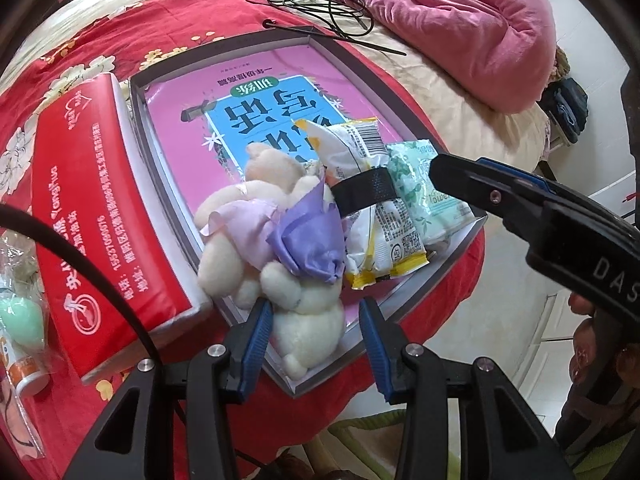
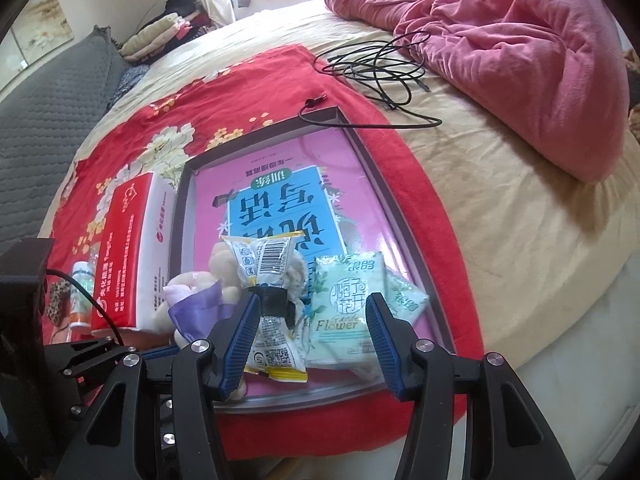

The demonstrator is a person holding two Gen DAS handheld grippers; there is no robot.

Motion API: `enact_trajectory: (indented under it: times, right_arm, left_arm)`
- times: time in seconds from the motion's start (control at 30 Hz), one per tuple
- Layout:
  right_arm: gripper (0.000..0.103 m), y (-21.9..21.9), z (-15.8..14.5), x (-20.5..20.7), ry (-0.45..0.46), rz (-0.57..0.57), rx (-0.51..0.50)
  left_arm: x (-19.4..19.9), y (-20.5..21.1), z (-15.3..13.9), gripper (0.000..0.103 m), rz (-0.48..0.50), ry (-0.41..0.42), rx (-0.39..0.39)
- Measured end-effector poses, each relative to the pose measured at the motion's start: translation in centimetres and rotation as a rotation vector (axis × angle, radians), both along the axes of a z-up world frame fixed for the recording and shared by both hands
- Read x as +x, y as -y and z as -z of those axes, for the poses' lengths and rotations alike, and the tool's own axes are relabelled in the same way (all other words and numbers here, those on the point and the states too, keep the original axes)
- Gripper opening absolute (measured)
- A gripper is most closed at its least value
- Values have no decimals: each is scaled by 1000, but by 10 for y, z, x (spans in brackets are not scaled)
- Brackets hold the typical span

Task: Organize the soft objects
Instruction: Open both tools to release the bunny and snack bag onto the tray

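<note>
- The shallow grey tray (image 2: 404, 216) lies on a red flowered cloth (image 2: 240, 80) on the bed, and a pink book (image 2: 360, 168) covers its floor.
- A cream plush bear (image 1: 280, 280) with purple fabric lies in the near part of the tray, on the book.
- A white and yellow snack packet (image 2: 268, 280) with a black band around its middle leans on the bear.
- Two pale green tissue packs (image 2: 344, 304) lie just beside the packet, also in the tray.
- The left tool (image 1: 316, 344) is released; the bear's lower part is between its blue fingers (image 1: 256, 340), but they do not press it.
- The right tool (image 2: 312, 344) is also released, above the packet and the tissue packs, grasping nothing.
- A red tissue box (image 1: 96, 208) stands just beside the tray's left wall.
- A black cable (image 2: 372, 64) and a pink blanket (image 2: 520, 52) lie farther back on the bed.
</note>
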State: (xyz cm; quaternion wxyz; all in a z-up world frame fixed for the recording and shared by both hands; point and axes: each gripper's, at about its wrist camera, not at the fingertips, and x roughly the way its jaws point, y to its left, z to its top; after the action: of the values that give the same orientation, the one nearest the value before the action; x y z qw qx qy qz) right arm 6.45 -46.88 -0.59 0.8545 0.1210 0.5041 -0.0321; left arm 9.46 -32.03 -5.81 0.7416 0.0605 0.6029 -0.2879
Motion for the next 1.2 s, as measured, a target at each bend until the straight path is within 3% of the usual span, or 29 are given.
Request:
enact_trajectory:
  times: [0.17, 0.53, 1.2]
  right_arm:
    - [65, -2, -3, -1, 4, -1, -7]
    - [70, -10, -13, -5, 16, -7, -32]
    - [74, -33, -35, -27, 39, -2, -102]
  left_arm:
    - [0, -4, -8, 50, -6, 11, -5]
    - [-6, -12, -27, 59, -22, 34, -15]
    - [-25, -42, -56, 66, -57, 78, -50]
